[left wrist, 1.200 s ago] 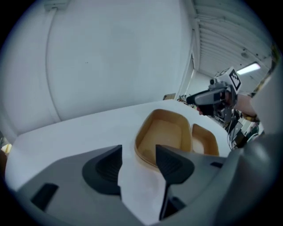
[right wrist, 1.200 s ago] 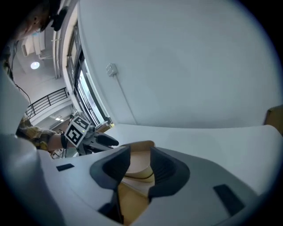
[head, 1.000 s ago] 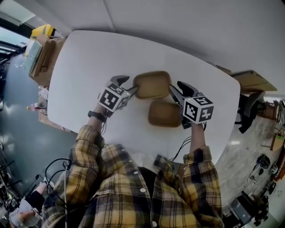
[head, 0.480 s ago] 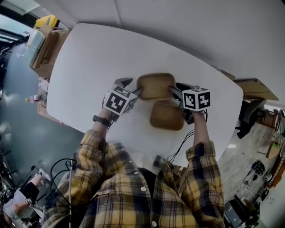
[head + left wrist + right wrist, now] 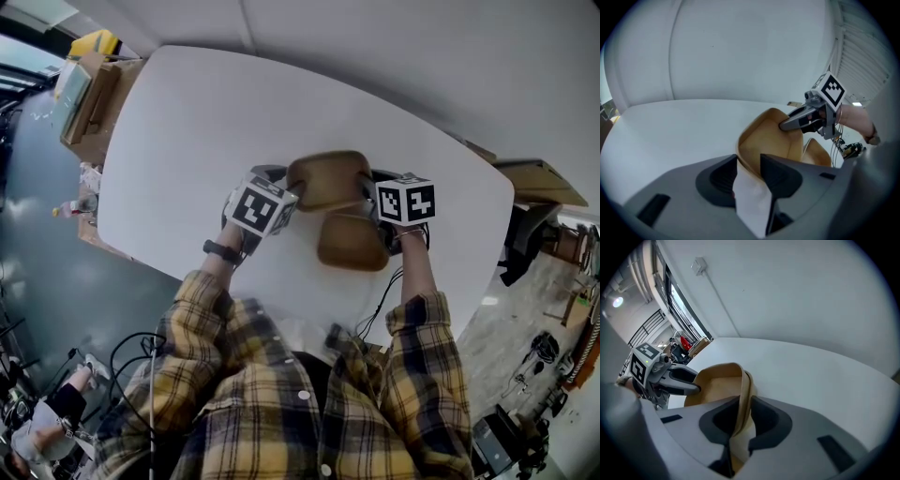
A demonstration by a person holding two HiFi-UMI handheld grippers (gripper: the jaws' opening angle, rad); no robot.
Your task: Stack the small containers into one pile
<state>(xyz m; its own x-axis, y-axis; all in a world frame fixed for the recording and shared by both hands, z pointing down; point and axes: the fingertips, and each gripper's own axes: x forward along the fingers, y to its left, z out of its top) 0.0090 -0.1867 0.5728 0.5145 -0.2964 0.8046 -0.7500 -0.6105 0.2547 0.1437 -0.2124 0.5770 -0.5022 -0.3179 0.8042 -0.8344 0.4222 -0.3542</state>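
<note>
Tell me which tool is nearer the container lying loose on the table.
Right. The right tool, jaws just closed on the far container, sits beside the loose container; the left tool, closing on its opposite rim, is farther off.

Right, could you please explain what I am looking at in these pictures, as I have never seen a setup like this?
There is no robot here: a person holds a two-jaw gripper in each hand. The head view looks down from a camera on the person's head. The other two views come from cameras riding on the grippers, looking along their jaws. On the white table are two tan containers. The left gripper and the right gripper each pinch a rim of the far container, on opposite sides. Both pairs of jaws have just been closing on it. The near container is in neither gripper. The black-and-white marker cubes are parts of the grippers.
</note>
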